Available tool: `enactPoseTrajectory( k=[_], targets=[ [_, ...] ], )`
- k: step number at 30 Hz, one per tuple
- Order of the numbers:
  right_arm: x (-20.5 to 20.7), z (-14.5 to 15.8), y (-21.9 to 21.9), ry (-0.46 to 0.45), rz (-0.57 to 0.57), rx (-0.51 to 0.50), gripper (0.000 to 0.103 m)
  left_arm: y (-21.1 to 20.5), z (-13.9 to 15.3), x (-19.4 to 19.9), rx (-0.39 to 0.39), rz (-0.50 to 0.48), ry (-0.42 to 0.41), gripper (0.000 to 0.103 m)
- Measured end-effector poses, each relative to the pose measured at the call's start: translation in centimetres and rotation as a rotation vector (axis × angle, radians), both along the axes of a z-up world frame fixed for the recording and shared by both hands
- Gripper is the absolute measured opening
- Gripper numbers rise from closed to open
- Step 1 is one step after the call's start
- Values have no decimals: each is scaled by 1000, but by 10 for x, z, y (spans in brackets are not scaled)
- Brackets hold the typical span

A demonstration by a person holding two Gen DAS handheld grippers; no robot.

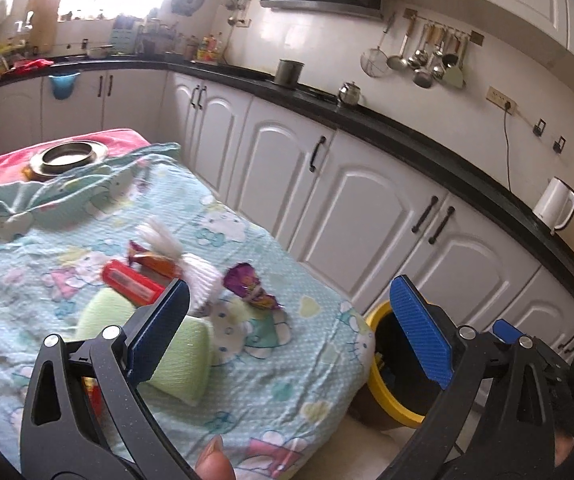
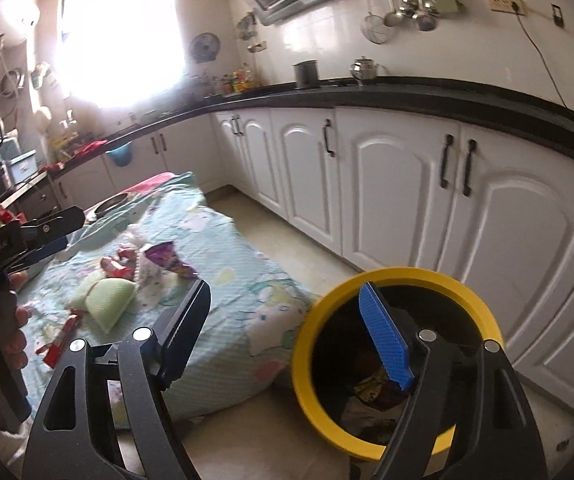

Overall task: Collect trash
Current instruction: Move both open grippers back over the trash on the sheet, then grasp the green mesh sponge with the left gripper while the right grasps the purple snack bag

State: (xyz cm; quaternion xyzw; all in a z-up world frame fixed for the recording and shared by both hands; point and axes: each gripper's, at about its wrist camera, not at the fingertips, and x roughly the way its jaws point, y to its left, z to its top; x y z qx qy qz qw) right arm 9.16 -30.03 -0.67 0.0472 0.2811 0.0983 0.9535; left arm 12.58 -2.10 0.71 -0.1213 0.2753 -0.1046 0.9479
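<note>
The wrappers [image 1: 249, 284], a sponge [image 1: 175, 356] and a box [image 1: 131, 282] lie on the table [image 1: 287, 392]. The bin [image 2: 397, 364] stands on the floor at the table's three o'clock. Cupboards [image 2: 407, 192] run behind it, at twelve.

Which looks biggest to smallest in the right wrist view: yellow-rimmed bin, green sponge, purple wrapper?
1. Yellow-rimmed bin, clearly largest, though it also sits nearest the camera.
2. Green sponge.
3. Purple wrapper, smallest, but it lies farther back on the table, so its gap to the sponge is unsure.
</note>
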Motion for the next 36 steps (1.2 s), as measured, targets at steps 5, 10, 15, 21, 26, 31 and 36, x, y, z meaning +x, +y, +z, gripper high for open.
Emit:
enactPoseTrajectory(
  k=[5, 10, 15, 21, 26, 31, 36],
  targets=[
    [2, 8, 22, -11, 51, -7, 77, 18, 1, -8, 13, 36, -15, 92],
    [7, 11, 45, -14, 98, -16, 77, 34, -2, -15, 25, 66, -20, 92],
    [12, 12, 65, -10, 136, -24, 77, 54, -7, -17, 15, 103, -7, 92],
    [19, 15, 91, -15, 184, -39, 77, 78, -11, -15, -2, 146, 3, 92],
    [27, 12, 111, -9, 223, -49, 77, 94, -17, -11, -8, 176, 22, 92],
    [36, 6, 128, 2, 254, -59, 77, 109, -27, -5, -18, 199, 52, 92],
    [47, -4, 137, 23, 278, -70, 77, 125, -38, 4, -44, 212, 92, 92]
  ],
)
